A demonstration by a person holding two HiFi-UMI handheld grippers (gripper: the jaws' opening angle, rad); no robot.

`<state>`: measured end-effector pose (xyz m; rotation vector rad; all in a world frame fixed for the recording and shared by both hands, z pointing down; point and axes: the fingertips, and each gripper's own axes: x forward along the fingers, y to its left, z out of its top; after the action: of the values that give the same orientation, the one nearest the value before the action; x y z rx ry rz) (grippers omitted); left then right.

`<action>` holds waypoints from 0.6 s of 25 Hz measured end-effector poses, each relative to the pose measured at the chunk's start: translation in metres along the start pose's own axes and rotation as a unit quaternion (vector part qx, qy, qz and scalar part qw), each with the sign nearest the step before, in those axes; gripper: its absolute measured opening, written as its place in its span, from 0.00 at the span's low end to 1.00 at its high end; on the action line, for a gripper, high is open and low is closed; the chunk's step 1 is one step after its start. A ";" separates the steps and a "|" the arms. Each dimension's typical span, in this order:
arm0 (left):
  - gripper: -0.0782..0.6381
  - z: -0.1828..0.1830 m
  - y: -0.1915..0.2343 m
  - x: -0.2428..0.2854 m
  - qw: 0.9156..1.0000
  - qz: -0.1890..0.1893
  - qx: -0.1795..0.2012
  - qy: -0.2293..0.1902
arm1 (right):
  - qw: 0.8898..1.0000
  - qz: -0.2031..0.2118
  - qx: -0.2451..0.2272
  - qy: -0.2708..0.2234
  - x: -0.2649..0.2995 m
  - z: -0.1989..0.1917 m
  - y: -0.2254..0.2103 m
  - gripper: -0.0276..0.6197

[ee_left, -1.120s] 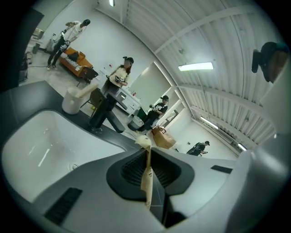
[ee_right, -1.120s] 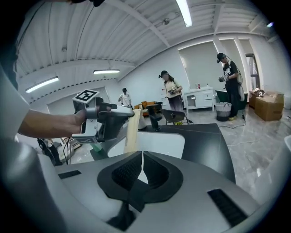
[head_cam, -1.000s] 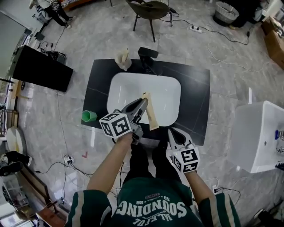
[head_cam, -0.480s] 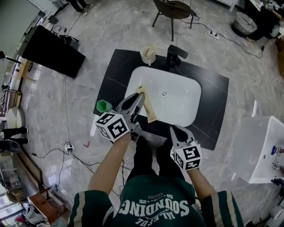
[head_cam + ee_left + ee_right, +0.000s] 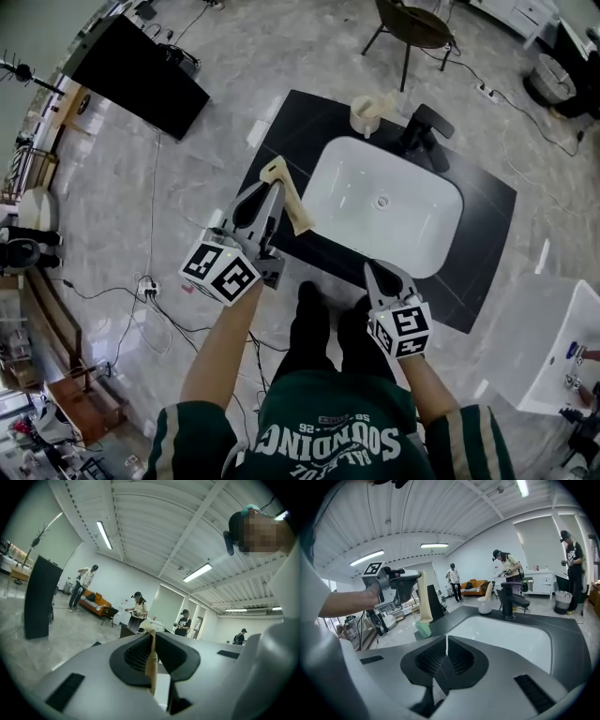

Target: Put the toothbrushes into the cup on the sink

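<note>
My left gripper (image 5: 269, 197) is shut on a beige toothbrush (image 5: 292, 202) and holds it in the air over the left end of the black counter (image 5: 309, 127). In the left gripper view the toothbrush (image 5: 151, 665) stands on edge between the jaws. The right gripper view shows the same toothbrush (image 5: 423, 597) hanging just above a green cup (image 5: 423, 629). A cream cup (image 5: 366, 114) with a toothbrush in it stands at the back by the black faucet (image 5: 427, 131). My right gripper (image 5: 382, 278) is shut and empty at the front edge of the white basin (image 5: 412, 220).
A black panel (image 5: 141, 61) stands on the floor to the left, a chair (image 5: 412, 23) behind the sink, a white unit (image 5: 553, 347) at the right. Cables cross the marble floor. Several people stand far off in the room.
My left gripper has carried the toothbrush leftward, from over the basin to the counter's left end. The right gripper stays at the front edge.
</note>
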<state>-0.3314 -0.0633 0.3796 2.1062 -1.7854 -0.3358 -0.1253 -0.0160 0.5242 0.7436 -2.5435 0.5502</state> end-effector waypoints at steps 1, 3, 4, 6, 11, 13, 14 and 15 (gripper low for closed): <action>0.17 0.007 0.011 -0.007 1.000 0.010 0.006 -0.007 | 1.000 0.003 -0.001 0.001 0.004 0.000 0.005 0.11; 0.17 0.019 0.033 -0.021 0.999 0.032 0.009 -0.020 | 1.000 0.008 -0.003 0.004 0.011 -0.001 0.013 0.11; 0.17 0.024 0.044 -0.026 0.999 0.042 0.009 -0.026 | 1.000 0.010 -0.004 0.006 0.015 -0.001 0.017 0.11; 0.17 0.033 0.063 -0.037 0.998 0.056 0.010 -0.038 | 1.000 0.014 -0.007 0.008 0.020 -0.002 0.024 0.11; 0.17 0.042 0.097 -0.054 0.995 0.078 0.013 -0.057 | 1.000 0.017 -0.008 0.016 0.027 -0.008 0.033 0.11; 0.17 0.042 0.107 -0.057 0.994 0.084 0.013 -0.063 | 1.000 0.016 -0.008 0.019 0.029 -0.009 0.034 0.11; 0.17 0.041 0.112 -0.057 0.994 0.089 0.010 -0.064 | 1.000 0.015 -0.009 0.020 0.029 -0.010 0.034 0.11; 0.17 0.040 0.117 -0.057 0.993 0.095 0.007 -0.063 | 1.000 0.014 -0.009 0.022 0.030 -0.010 0.034 0.11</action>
<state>-0.4623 -0.0275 0.3888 1.9409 -2.0478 -0.4143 -0.1647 0.0036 0.5391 0.6841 -2.5188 0.5467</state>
